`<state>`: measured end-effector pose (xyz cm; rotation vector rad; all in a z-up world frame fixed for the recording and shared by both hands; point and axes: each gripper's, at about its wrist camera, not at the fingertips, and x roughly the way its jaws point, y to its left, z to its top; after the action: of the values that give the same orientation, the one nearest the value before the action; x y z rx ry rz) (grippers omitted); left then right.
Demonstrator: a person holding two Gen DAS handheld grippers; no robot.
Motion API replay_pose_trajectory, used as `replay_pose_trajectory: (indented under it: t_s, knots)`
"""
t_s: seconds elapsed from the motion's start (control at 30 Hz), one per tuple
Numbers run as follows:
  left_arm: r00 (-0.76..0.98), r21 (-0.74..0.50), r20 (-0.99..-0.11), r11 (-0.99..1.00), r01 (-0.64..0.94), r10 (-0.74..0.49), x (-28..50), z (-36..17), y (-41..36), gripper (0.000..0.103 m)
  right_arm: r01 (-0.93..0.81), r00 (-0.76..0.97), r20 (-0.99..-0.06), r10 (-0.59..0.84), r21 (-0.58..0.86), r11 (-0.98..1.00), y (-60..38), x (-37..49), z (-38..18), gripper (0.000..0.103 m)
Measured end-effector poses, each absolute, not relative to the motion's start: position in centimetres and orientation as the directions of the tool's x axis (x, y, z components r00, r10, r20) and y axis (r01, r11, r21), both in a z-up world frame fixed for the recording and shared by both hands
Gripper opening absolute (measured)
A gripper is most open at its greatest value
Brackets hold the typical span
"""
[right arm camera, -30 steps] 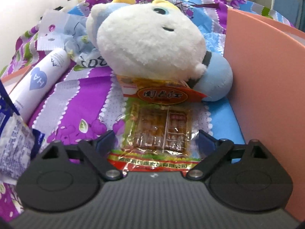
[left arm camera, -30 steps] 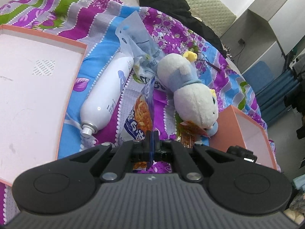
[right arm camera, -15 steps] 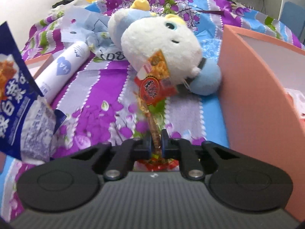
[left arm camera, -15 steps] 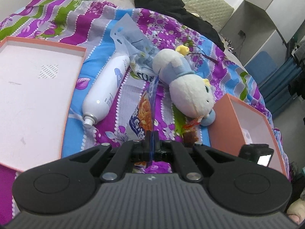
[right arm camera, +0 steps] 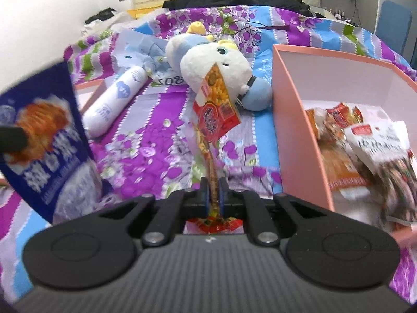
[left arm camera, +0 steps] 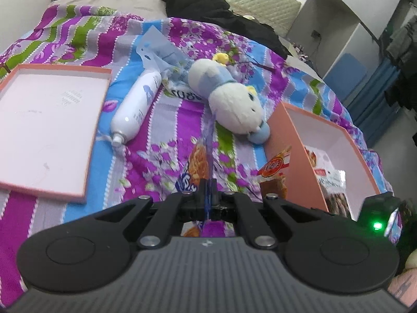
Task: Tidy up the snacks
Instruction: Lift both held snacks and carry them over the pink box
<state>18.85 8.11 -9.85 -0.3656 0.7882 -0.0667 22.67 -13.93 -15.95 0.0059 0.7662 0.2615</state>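
Note:
My left gripper is shut on a blue snack bag, held edge-on above the bedspread; the same bag shows at the left of the right wrist view. My right gripper is shut on a red and yellow snack packet, held upright above the bed; it also shows in the left wrist view. A pink open box stands at the right with several snack packets inside; it also shows in the left wrist view.
A white plush toy, a white spray bottle and a clear plastic bag lie on the flowered bedspread. A pink box lid lies at the left. Black clothes lie at the bed's far end.
My right gripper closed on the red packet and lifted it off the bed. Both grippers rose and pulled back with their snacks, and the box's inside came into view.

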Motion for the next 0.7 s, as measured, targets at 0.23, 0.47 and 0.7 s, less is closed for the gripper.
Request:
replay_pose_trajectory:
  t_s: [0.23, 0.47, 0.7]
  knots:
    - [0.689, -0.325, -0.695, 0.945, -0.045, -0.206, 14.6, -10.5, 5.3, 0.0, -0.243, 0.707, -0.66, 0.254, 0.111, 0.964, -16.1, 16.9, -14.2, 0.009]
    - [0.678, -0.349, -0.697, 0.937, -0.033, -0.235, 11.5, -11.6, 2.5, 0.0, -0.241, 0.695, -0.662, 0.28, 0.153, 0.958, -18.5, 12.6, -13.4, 0.009]
    - [0.682, -0.369, -0.684, 0.929, -0.015, -0.261, 10.3, -10.8, 1.5, 0.0, -0.24, 0.703, -0.651, 0.285, 0.159, 0.958, -19.3, 10.1, -12.3, 0.01]
